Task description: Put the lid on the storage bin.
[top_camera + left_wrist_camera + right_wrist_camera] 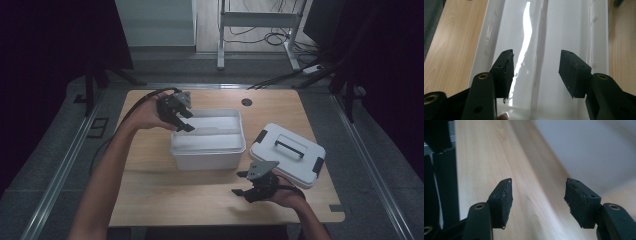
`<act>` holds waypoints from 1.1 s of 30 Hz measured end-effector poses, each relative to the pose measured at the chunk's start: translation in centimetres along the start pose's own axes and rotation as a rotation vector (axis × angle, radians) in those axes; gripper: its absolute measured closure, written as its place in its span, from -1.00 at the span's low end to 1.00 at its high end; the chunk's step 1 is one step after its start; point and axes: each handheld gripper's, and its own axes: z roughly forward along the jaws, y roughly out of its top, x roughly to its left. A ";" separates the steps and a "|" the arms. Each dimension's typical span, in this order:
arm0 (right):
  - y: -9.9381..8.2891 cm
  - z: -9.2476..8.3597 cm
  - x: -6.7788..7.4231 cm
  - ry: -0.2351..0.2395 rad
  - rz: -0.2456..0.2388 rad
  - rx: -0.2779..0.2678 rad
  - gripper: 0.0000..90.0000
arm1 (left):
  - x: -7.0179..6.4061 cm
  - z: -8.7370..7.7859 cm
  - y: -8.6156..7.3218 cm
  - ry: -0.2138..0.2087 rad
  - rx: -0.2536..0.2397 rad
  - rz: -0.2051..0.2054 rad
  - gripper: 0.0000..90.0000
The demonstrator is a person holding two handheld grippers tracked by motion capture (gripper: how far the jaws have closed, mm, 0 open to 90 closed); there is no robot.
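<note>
A: Two grippers, both holding nothing. I see my right gripper near me, jaws apart over bare table.

B: Risk?

A: Beyond, my left gripper gapes above the white bin; dropping carelessly, it clips the rim, shoving it toward the lid

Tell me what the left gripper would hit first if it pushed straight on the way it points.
Probably the inside of the open white box: the left gripper, jaws apart with nothing between them, points into it. Depth is hard to judge.
</note>
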 end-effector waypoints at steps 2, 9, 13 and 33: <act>0.1 -1.1 -0.8 -0.029 0.005 0.007 -0.13 | -0.1 -0.4 -1.0 0.007 -0.013 -0.014 0.02; 0.1 -4.1 -4.3 -0.124 0.049 0.042 -0.11 | -0.8 -1.7 -3.9 0.032 -0.030 -0.054 0.02; 0.1 -5.5 -5.8 -0.163 0.060 0.062 -0.11 | -1.3 -2.1 -5.3 0.043 -0.036 -0.075 0.02; 0.0 -7.4 -10.0 -0.240 0.119 0.119 -0.11 | -2.4 -1.9 -8.7 0.057 -0.017 -0.128 0.02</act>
